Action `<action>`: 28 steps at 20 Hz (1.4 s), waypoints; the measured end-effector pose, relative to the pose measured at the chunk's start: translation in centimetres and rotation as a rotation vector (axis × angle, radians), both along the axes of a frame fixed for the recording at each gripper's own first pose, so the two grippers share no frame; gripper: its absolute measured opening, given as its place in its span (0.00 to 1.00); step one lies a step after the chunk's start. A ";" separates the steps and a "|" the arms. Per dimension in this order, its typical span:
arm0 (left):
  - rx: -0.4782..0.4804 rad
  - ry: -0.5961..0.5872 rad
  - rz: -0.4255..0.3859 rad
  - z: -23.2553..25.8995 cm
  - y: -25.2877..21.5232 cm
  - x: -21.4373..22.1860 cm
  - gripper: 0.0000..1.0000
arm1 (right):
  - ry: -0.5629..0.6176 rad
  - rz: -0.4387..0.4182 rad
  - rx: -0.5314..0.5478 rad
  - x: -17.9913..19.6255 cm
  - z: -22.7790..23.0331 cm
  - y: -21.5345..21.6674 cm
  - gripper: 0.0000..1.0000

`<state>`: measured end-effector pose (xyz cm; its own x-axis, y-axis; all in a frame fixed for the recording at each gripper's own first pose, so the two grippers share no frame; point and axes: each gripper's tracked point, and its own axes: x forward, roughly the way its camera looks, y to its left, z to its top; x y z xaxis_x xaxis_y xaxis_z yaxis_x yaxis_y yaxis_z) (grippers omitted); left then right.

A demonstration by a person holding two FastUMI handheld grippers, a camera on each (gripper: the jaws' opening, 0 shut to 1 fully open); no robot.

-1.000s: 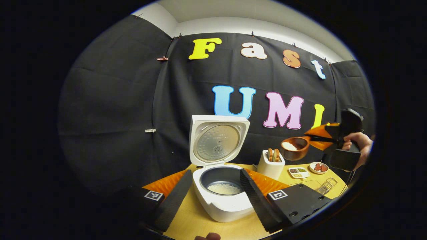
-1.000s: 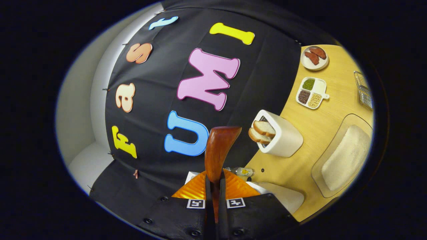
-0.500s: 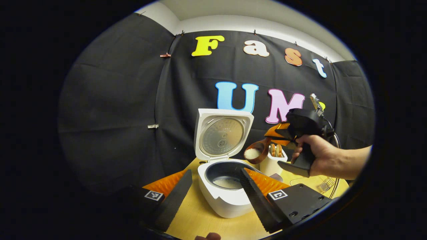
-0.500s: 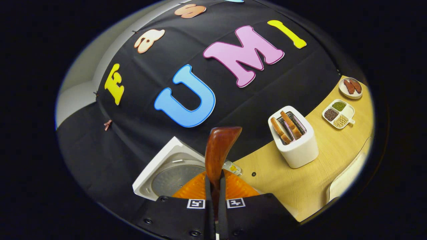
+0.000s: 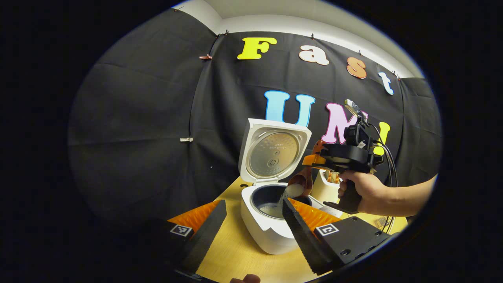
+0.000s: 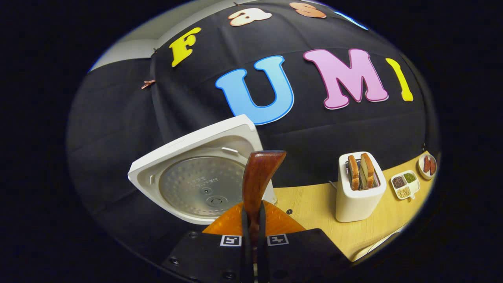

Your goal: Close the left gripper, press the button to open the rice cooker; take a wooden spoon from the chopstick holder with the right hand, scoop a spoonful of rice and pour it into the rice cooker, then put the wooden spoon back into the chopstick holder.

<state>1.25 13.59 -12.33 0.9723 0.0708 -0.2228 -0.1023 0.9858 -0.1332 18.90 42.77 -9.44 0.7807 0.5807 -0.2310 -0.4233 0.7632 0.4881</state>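
The white rice cooker [image 5: 271, 236] stands open on the wooden table, its lid [image 5: 274, 154] upright. A hand [image 5: 363, 188] holds my right gripper [image 5: 314, 159] above and right of the pot, shut on the wooden spoon [image 5: 300, 182]. The spoon is tipped and white rice [image 5: 289, 193] pours from it into the pot. In the right gripper view the spoon [image 6: 259, 177] sticks forward from my right gripper [image 6: 251, 214], in front of the lid [image 6: 196, 177]. My left gripper [image 5: 253, 202] stands open in front of the cooker, holding nothing.
A white holder [image 6: 359, 196] with brown slices in it stands right of the cooker, also seen behind the hand [image 5: 328, 184]. Farther right lie a divided dish [image 6: 404, 185] of beans and a small plate [image 6: 427, 165]. Black cloth backs the table.
The right gripper carried the spoon of rice leftward from beside the holder to above the pot and rolled it over. Rice now pours out. The left gripper stayed open, shifting slightly.
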 end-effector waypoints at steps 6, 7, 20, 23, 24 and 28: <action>0.003 0.009 -0.001 -0.7 0.3 -0.7 0.95 | -0.189 0.133 -0.174 -2.1 0.5 2.6 0.08; 0.001 0.011 -0.004 -0.7 0.2 -0.7 0.95 | -0.220 0.157 -0.190 -2.7 1.1 3.0 0.09; 0.000 0.024 -0.004 -0.6 -0.5 -1.4 0.95 | -0.595 0.384 -0.455 -8.0 2.1 5.9 0.08; 0.001 0.024 -0.007 -0.2 -0.9 -1.8 0.95 | -0.350 0.339 -0.306 -7.3 0.7 5.3 0.08; 0.007 0.024 -0.012 -0.1 -1.1 -2.0 0.95 | -0.263 0.317 -0.240 -6.9 0.5 4.4 0.08; 0.032 0.022 -0.025 0.4 -1.7 -2.5 0.95 | 0.072 0.171 0.106 -4.0 1.0 0.0 0.08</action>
<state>-1.25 11.85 -11.94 0.9688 0.0544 -0.2417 -0.0805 0.9918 -0.0994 14.95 42.72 -8.39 0.6521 0.7274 -0.2135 -0.5032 0.6260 0.5957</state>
